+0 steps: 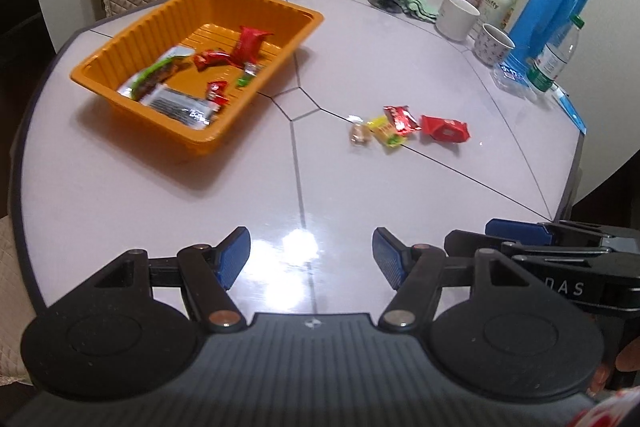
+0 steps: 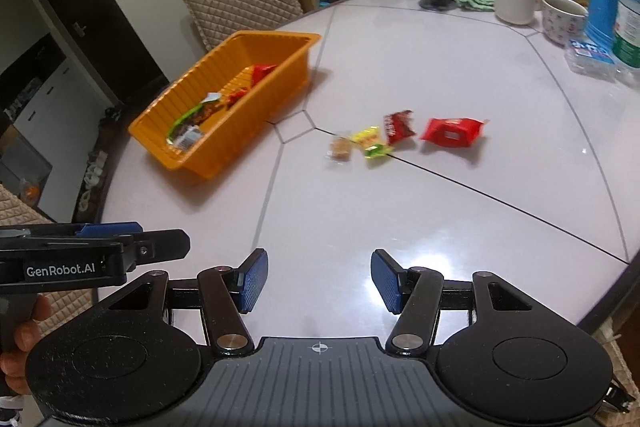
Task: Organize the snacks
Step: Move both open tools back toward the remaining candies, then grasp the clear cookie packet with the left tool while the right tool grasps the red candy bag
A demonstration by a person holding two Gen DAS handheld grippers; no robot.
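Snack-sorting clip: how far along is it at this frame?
Partly done. Several wrapped snacks already lie in the orange tray. Nothing is in hand: the left gripper and right gripper are both open and empty above the table. Left: four loose snacks in a row, a tan candy, yellow packet, dark red wrapper and red packet.

Four snacks [image 1: 404,127] lie in a row on the table [image 1: 240,195], right of the tray [image 1: 192,131]; cups [image 1: 456,15] stand behind them.

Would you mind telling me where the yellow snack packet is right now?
The yellow snack packet lies on the table, right of the orange tray, between a small tan sweet and a dark red wrapper.
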